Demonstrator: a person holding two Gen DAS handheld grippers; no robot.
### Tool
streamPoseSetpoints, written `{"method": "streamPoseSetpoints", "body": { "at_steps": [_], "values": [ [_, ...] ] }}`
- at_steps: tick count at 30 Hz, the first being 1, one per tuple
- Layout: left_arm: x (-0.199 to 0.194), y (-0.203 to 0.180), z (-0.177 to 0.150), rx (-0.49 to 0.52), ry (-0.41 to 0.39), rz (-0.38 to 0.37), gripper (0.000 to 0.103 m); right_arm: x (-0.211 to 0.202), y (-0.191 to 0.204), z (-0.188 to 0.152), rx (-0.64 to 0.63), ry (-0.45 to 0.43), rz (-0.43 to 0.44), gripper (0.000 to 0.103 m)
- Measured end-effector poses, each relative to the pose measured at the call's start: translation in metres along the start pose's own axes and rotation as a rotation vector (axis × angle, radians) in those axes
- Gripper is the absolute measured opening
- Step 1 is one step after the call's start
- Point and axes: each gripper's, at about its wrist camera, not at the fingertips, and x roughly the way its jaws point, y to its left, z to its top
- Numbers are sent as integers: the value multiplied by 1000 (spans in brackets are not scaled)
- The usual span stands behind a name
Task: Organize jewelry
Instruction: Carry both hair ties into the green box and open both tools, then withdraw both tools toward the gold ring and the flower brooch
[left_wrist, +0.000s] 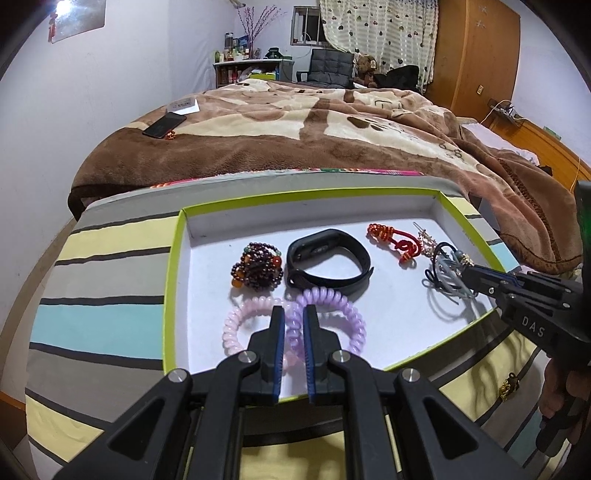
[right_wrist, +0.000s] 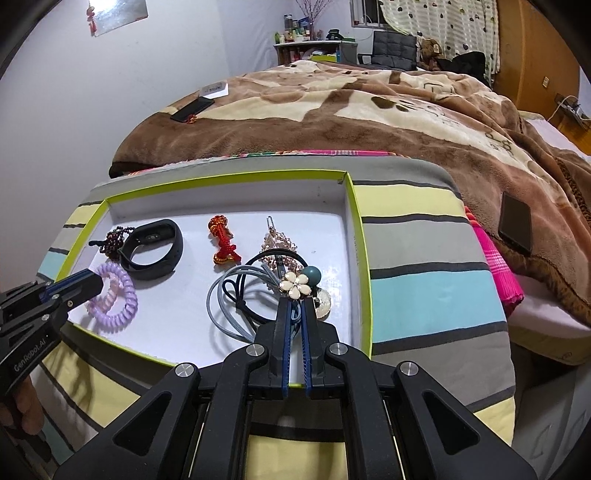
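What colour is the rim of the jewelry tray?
Lime green rim around a white interior, clearest in the right wrist view.

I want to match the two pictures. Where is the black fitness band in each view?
Left wrist view: the black fitness band lies at the middle of the white tray, right of the dark bead bracelet, above the purple coil hair tie.
Right wrist view: the band lies in the tray's left part, above the same hair tie.
Shared landmark: the red knotted cord, right of the band in both.
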Motion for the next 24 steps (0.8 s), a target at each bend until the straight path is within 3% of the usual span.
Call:
{"method": "streamPoseSetpoints", "body": {
  "at_steps": [4,6,10,18,24],
  "values": [
    [0,-2,1,9,0,-1,12,-1,0,0,-1,-1,3,10],
    [-1,-2,0,5,0,-5,20,-2,2,0,-5,-2,4,13],
    [-4,0,-1,-15,-6,-16,28,-5,4,-1,-6,-12,13,34],
    [-15,-2,-5,-5,-25,-18,32,-14,6,-6,-6,-24,17,35],
    [-29,-3,-9,-4,-59,-27,35,-26,6,-11,-9,-47,35,42]
  ]
}}
